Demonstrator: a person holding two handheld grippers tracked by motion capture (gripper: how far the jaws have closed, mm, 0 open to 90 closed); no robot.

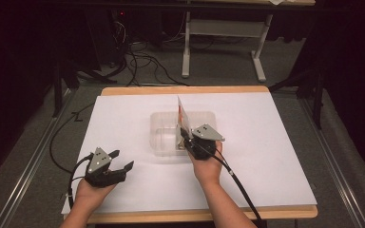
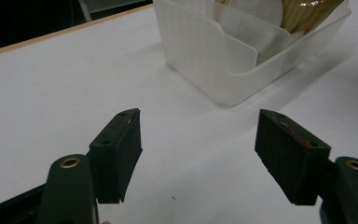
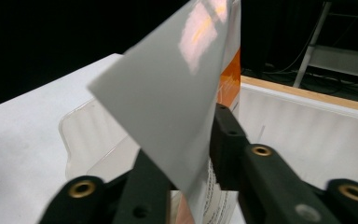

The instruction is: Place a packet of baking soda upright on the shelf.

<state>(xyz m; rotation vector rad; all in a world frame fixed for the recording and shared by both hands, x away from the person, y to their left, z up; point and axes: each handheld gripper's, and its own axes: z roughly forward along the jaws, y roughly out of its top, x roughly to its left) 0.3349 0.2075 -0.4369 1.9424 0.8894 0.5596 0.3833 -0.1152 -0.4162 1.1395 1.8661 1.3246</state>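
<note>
A person's right gripper [image 1: 188, 134] is reaching over the near edge of a clear plastic tub [image 1: 164, 124] at the middle of the white sheet [image 1: 275, 142]. A glossy white-and-orange packet [image 3: 177, 107] is standing upright between its narrowly parted jaws; whether the pads are pressing on it is unclear. The left gripper [image 1: 122, 160] is resting near the tub's left, jaws gaping wide and empty.

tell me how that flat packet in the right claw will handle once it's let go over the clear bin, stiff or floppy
Probably fairly stiff: the flat packet stands upright and unbent in the right claw. It looks thin and glossy, so likely light and a bit slippery between the pads. Released on edge, it would probably tip and lean against a wall of the clear bin rather than stay standing.
</note>
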